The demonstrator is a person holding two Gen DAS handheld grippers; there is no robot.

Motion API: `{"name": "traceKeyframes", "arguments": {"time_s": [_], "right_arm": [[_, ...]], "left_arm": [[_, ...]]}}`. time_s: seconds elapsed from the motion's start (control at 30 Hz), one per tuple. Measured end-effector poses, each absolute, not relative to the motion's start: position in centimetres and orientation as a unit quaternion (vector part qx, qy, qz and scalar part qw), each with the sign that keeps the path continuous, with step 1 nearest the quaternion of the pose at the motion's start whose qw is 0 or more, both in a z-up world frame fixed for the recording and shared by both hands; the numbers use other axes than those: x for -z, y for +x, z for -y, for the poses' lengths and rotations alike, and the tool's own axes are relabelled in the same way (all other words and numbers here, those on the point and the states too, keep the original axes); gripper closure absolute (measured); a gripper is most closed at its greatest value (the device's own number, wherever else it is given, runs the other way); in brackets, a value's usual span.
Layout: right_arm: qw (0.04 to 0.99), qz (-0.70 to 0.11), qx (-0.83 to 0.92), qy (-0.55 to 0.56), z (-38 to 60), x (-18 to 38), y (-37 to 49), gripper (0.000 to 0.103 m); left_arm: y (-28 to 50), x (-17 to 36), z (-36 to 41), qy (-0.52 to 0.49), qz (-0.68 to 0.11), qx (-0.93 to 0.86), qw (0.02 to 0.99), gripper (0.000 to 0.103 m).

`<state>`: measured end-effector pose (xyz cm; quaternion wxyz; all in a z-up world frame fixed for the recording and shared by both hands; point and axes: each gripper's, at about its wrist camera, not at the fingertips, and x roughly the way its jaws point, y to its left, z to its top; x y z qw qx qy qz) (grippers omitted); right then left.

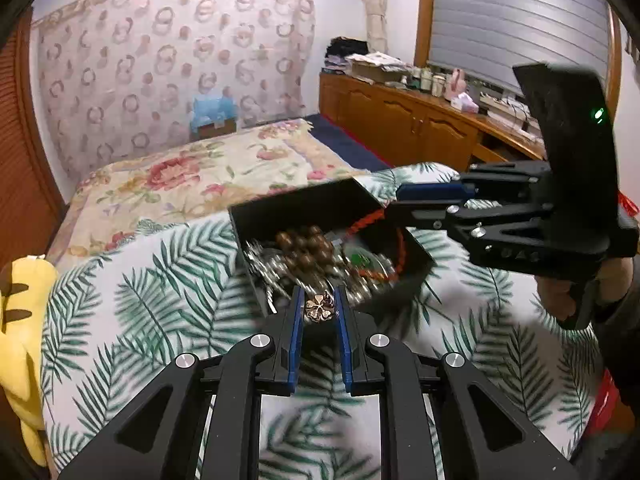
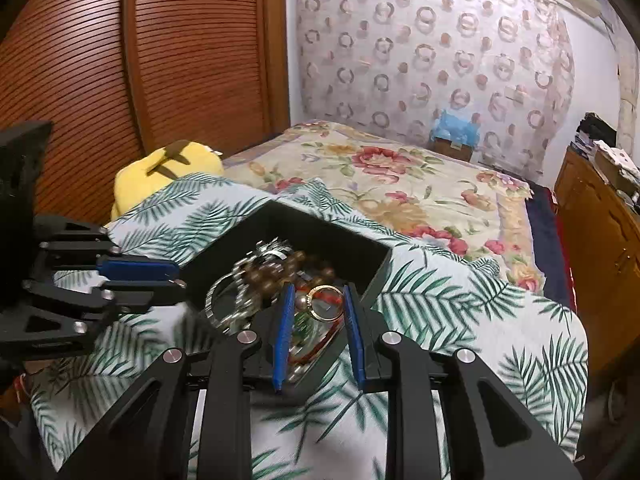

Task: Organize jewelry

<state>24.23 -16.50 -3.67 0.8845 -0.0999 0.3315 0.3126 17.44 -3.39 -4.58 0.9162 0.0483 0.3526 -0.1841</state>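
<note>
A black open box (image 1: 304, 200) sits on a palm-leaf cloth and holds a heap of jewelry: brown beads (image 1: 308, 246), silver chains (image 1: 264, 264) and a red cord (image 1: 372, 216). My left gripper (image 1: 319, 306) is shut on a small gold flower-shaped piece (image 1: 319, 305) at the box's near edge. My right gripper (image 2: 316, 304) is at the box's near corner (image 2: 376, 276), shut on a gold ring (image 2: 325, 303) with a pearl. The right gripper also shows in the left wrist view (image 1: 432, 200), over the box's right side. The left gripper shows in the right wrist view (image 2: 140, 276).
The palm-leaf cloth (image 1: 152, 280) covers a raised surface on a bed with a floral cover (image 1: 192, 176). A yellow plush toy (image 1: 20, 312) lies at the left. A wooden cabinet (image 1: 408, 120) with clutter runs along the right; a louvred wooden door (image 2: 120, 60) stands at the left.
</note>
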Motion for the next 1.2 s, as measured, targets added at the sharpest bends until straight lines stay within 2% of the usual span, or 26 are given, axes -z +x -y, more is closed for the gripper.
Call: {"name": "traceKeyframes", "arguments": {"time_s": [0.23, 0.33, 0.5, 0.67, 0.77, 0.83, 0.87, 0.93, 1.1, 1.2], "right_arm": [[0.884, -0.331, -0.32, -0.075, 16.0, 4.1, 26.6, 0.076], [0.888, -0.326, -0.316, -0.068, 16.0, 3.8, 26.8, 0.053], [0.894, -0.319, -0.308, -0.057, 17.0, 3.1, 26.2, 0.052], [0.904, -0.31, -0.29, -0.051, 18.4, 2.8, 24.6, 0.043], [0.91, -0.306, -0.277, -0.046, 19.3, 2.6, 23.6, 0.038], [0.913, -0.302, -0.269, -0.043, 19.8, 2.4, 23.0, 0.034], [0.917, -0.299, -0.262, -0.04, 20.1, 2.4, 22.5, 0.03], [0.92, -0.296, -0.253, -0.035, 20.5, 2.3, 21.9, 0.027], [0.929, -0.284, -0.238, -0.018, 21.1, 1.9, 19.8, 0.013], [0.932, -0.273, -0.238, -0.01, 21.4, 1.4, 18.4, 0.005]], "left_arm": [[19.6, 4.1, 2.8, 0.038, -0.345, 0.169, 0.922, 0.089], [20.3, 4.0, 2.8, 0.035, -0.345, 0.163, 0.924, 0.089], [21.1, 4.3, 3.0, 0.028, -0.348, 0.156, 0.924, 0.089], [21.4, 4.1, 3.4, 0.028, -0.344, 0.149, 0.927, 0.088], [21.2, 4.0, 3.4, 0.024, -0.341, 0.142, 0.929, 0.073], [20.9, 3.8, 3.4, 0.022, -0.337, 0.135, 0.932, 0.05], [20.6, 3.7, 3.5, 0.025, -0.334, 0.129, 0.933, 0.045], [20.0, 3.5, 3.5, 0.029, -0.33, 0.117, 0.936, 0.025], [18.0, 2.7, 3.0, 0.023, -0.32, 0.099, 0.942, 0.009], [16.4, 2.1, 3.0, 0.023, -0.314, 0.086, 0.945, 0.008]]}}
